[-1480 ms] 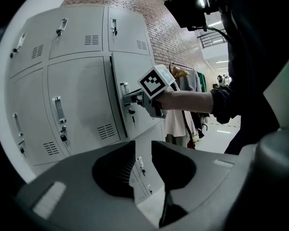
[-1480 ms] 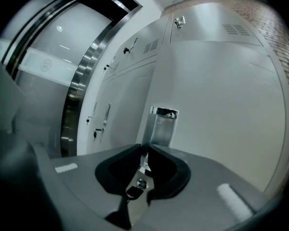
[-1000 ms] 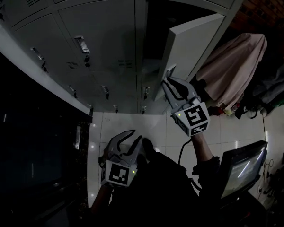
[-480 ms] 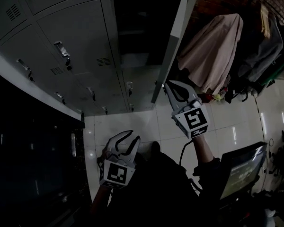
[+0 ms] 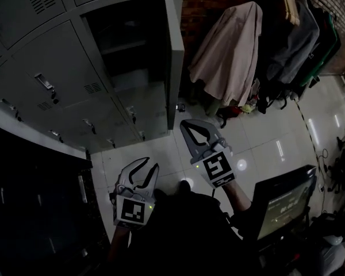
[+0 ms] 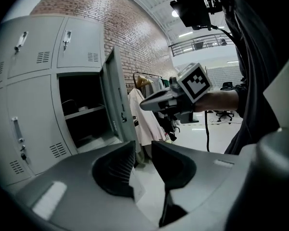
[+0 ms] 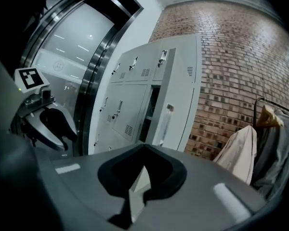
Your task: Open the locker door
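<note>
Locker door (image 5: 175,56) open, shelf (image 6: 92,111) perhaps holding 1 item (image 6: 82,108); left claw (image 5: 150,164) spread, right claw (image 5: 187,125) pressed together.

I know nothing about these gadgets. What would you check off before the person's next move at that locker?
1. Locker door swung wide open: ok.
2. Right gripper shut, empty, off the door: ok.
3. Left gripper jaws apart, holding nothing: ok.
4. Hanging coat apart from the door: ok.
5. What lies in the open compartment: cannot tell, too dark.
</note>
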